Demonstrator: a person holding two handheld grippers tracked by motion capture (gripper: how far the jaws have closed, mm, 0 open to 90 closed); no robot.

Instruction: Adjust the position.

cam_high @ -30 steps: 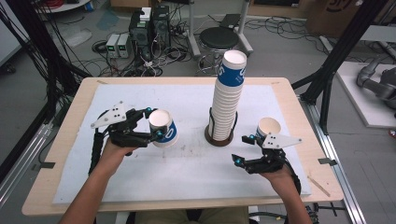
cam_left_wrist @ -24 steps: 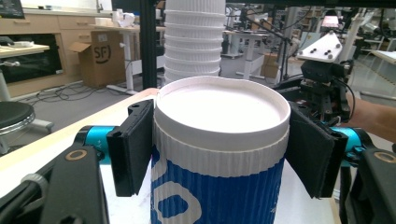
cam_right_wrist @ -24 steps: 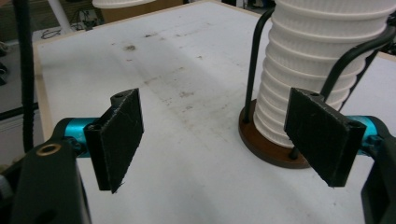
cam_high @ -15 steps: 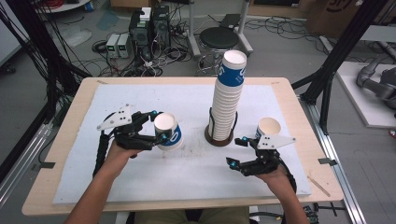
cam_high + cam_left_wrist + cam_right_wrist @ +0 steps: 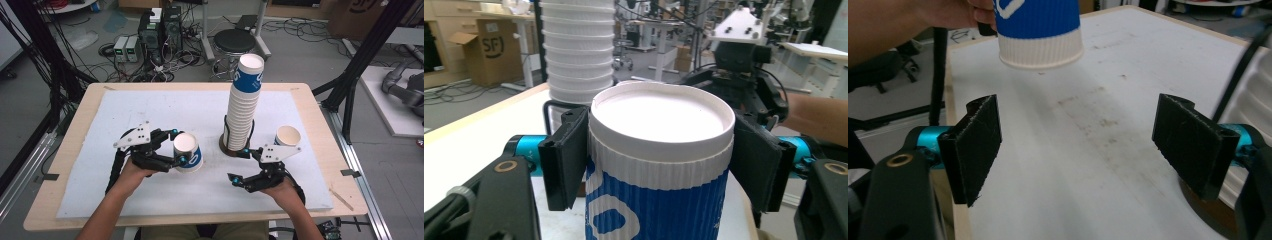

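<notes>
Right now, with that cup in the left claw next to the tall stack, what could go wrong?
1. The left claw grips the blue-and-white cup just below its rim; a harder squeeze could crush the paper wall.
2. The tall cup stack stands close beside it and leans a little; a bump from the cup or claw might topple it.
3. The right claw is open and empty, near the stack's base; a careless sweep could knock the stack or the single cup behind it.

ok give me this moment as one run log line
left tongs: shut on blue paper cup, inverted, off table | right tongs: open, empty | cup stack: upright in holder
</notes>
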